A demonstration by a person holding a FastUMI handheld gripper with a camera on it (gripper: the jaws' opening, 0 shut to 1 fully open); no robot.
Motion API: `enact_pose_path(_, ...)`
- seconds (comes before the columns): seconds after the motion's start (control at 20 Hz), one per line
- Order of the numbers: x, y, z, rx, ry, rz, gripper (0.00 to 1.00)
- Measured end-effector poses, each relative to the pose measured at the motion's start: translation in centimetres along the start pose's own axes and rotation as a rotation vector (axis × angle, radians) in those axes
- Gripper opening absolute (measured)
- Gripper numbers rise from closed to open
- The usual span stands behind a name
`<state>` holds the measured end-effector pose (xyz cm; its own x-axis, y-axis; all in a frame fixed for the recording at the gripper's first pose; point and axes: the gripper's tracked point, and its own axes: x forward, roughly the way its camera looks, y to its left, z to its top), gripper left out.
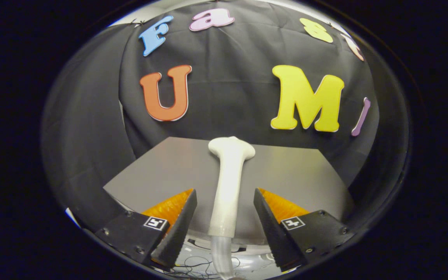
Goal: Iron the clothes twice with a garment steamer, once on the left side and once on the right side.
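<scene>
Approaching the garment steamer point(228, 182): jaws of the gripper point(225, 217) spread wide, gripping nothing. Handle upright between the fingers, touching neither; head at 12 o'clock above the desk point(294, 175). Centre on the handle, then close evenly, clear of the hose point(221, 256).

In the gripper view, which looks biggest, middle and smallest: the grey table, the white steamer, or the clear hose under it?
1. Grey table: widest.
2. White steamer, standing between the open gripper's fingers, neither touching it. It sits nearer the camera, which flatters it.
3. Clear hose: smallest part showing; its lower end is cut off.
</scene>
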<state>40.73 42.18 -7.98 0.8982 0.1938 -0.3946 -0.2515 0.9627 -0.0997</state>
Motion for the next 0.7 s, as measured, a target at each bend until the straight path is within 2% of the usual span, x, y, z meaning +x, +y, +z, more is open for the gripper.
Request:
enact_pose_path(0.05, 0.4, 0.0, -0.4, 0.003, 0.017, -0.002, 0.82)
enact_pose_path(0.25, 1.5, 0.5, -1.4, 0.019, 0.071, 0.008, 0.76)
enact_pose_path(0.45, 1.7, 0.7, -1.2, 0.031, 0.075, 0.011, 0.64)
enact_pose_path(0.6, 1.7, 0.3, -1.1, 0.051, 0.1, 0.009, 0.61)
enact_pose_path(0.7, 1.7, 0.4, -1.3, 0.105, 0.121, 0.024, 0.47)
